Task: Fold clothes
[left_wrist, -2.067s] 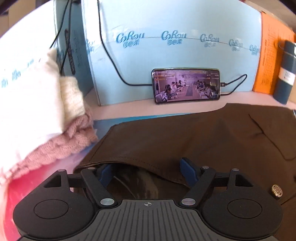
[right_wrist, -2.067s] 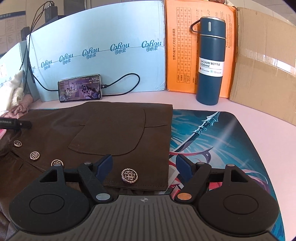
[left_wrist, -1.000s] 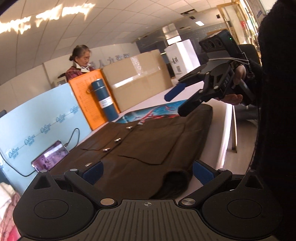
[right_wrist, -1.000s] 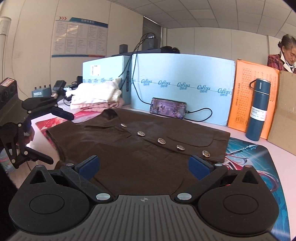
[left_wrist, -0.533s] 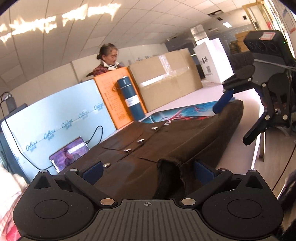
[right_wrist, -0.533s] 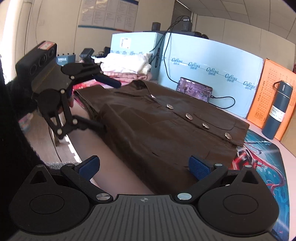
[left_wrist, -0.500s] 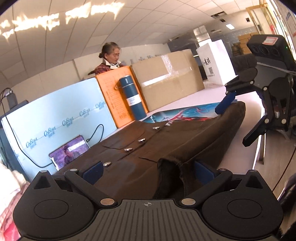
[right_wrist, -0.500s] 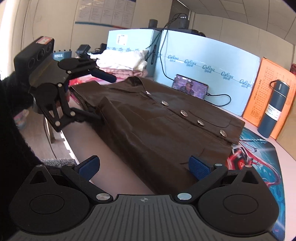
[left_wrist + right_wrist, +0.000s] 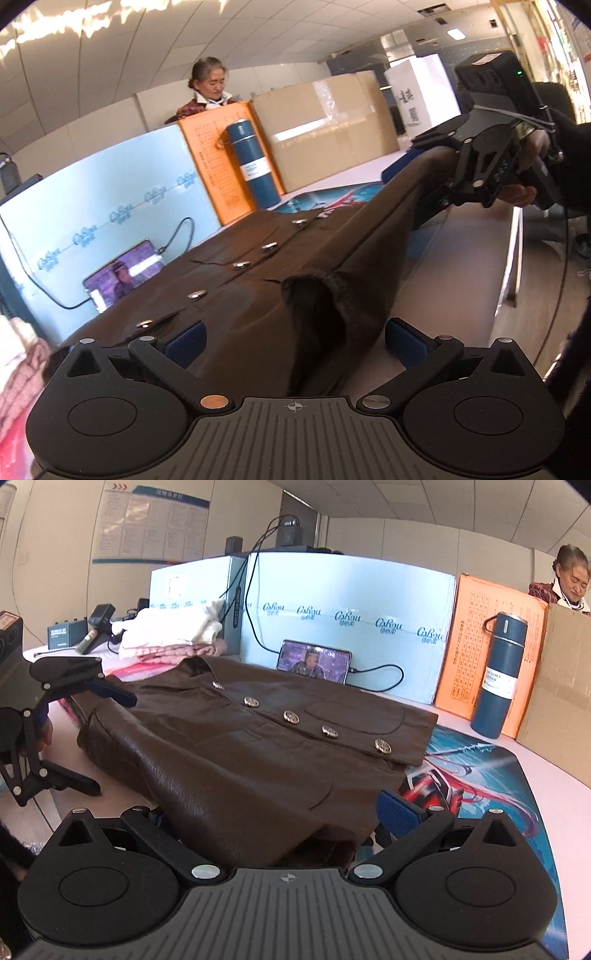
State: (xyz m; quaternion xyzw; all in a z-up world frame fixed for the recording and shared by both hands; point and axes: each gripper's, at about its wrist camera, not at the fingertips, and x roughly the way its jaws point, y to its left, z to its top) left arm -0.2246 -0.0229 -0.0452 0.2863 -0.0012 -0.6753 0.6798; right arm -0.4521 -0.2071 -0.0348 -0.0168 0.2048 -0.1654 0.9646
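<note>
Jacket [image 9: 236, 753], brown, lies across the desk [image 9: 554, 786] at frame centre. Left hand-held gripper [image 9: 293, 341] and right hand-held gripper [image 9: 273, 812]: fingers apart, near edge of fabric between them.

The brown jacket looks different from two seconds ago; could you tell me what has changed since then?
Both tools backed away from the far side to the near edge of the brown jacket. The left tool now has fabric bunched between its fingers, and the right tool has the near hem lifted; a grip cannot be confirmed. The phone, blue bottle and stacked clothes stayed put.
</note>
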